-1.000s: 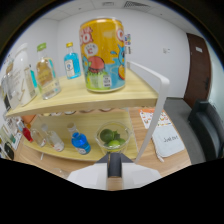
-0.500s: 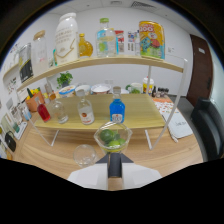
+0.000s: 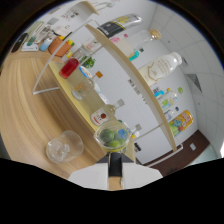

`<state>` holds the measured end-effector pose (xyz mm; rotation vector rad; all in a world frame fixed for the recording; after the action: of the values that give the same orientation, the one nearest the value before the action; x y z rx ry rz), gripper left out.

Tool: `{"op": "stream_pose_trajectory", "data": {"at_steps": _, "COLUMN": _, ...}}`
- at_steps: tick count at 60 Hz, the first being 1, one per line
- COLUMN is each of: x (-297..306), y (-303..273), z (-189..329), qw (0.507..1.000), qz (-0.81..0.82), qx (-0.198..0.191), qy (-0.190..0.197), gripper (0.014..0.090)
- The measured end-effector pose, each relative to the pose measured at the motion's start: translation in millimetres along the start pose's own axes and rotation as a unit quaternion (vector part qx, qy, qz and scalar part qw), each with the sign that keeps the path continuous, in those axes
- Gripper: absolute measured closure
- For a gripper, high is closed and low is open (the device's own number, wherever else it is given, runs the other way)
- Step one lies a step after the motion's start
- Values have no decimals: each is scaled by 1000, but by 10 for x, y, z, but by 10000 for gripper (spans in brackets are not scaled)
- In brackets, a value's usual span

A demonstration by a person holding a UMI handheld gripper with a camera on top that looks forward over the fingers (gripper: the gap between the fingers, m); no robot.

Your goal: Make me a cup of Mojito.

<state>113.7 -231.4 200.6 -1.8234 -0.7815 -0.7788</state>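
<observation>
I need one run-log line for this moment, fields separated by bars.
gripper: shut on clear glass cup of green limes | view: tilted | clear glass of ice: on wooden table | two-tier wooden shelf: beyond

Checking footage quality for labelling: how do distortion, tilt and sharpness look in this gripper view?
Gripper view: strong fisheye bending, with the shelf rack curving diagonally; the whole scene is steeply tilted; bottle labels are soft; the glass of limes just ahead of the gripper reads clearest; black vignette surrounds the circle.
</observation>
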Motion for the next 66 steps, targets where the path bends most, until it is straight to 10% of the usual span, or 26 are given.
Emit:
{"op": "stream_pose_trajectory", "data": {"at_steps": 34, "x": -139, "y": -181, "z": 88, "qw": 898, "qz": -422, "qx": 117, "qy": 29, "gripper": 890}}
{"op": "stream_pose_trajectory", "data": {"at_steps": 66, "x": 432, "y": -530, "z": -245, "qw": 979, "qz": -119, "qx": 160, "qy": 31, "gripper": 888}}
